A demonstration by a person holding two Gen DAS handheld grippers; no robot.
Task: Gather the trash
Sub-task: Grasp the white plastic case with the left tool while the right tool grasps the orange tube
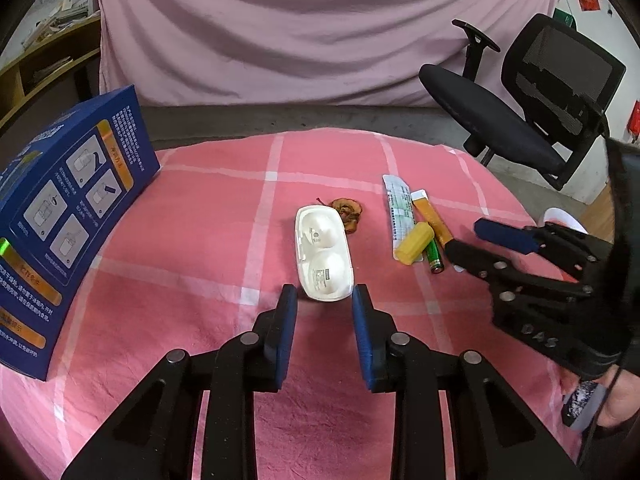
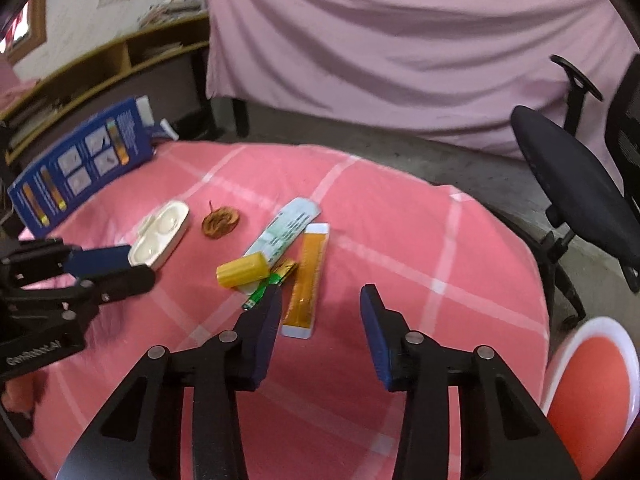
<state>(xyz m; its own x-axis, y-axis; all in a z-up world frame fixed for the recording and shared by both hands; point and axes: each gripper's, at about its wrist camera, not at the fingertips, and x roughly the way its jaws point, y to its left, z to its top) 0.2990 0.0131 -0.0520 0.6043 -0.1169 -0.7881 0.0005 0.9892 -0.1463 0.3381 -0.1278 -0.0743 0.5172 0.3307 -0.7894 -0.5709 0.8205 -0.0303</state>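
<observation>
On the pink checked cloth lies a white two-cup plastic case (image 1: 324, 252) (image 2: 160, 236). My left gripper (image 1: 324, 300) (image 2: 140, 265) is shut on its near end. To the right is a small heap: a yellow cap (image 1: 414, 242) (image 2: 242, 270), a green battery (image 1: 434, 256) (image 2: 264, 288), a white-green packet (image 1: 396, 208) (image 2: 286, 228) and an orange sachet (image 1: 432, 216) (image 2: 310, 276). My right gripper (image 2: 320, 300) (image 1: 464, 237) stands open over the sachet's near end, and its left finger hides the battery's tip. A brown dried fruit scrap (image 1: 349, 214) (image 2: 220, 222) lies beyond the case.
A tall blue printed box (image 1: 68, 220) (image 2: 80, 164) stands at the cloth's left edge. A black office chair (image 1: 520, 112) (image 2: 580, 180) is off the table's far right. A red, white-rimmed container (image 2: 588, 392) sits low at the right, and a pink sheet hangs behind.
</observation>
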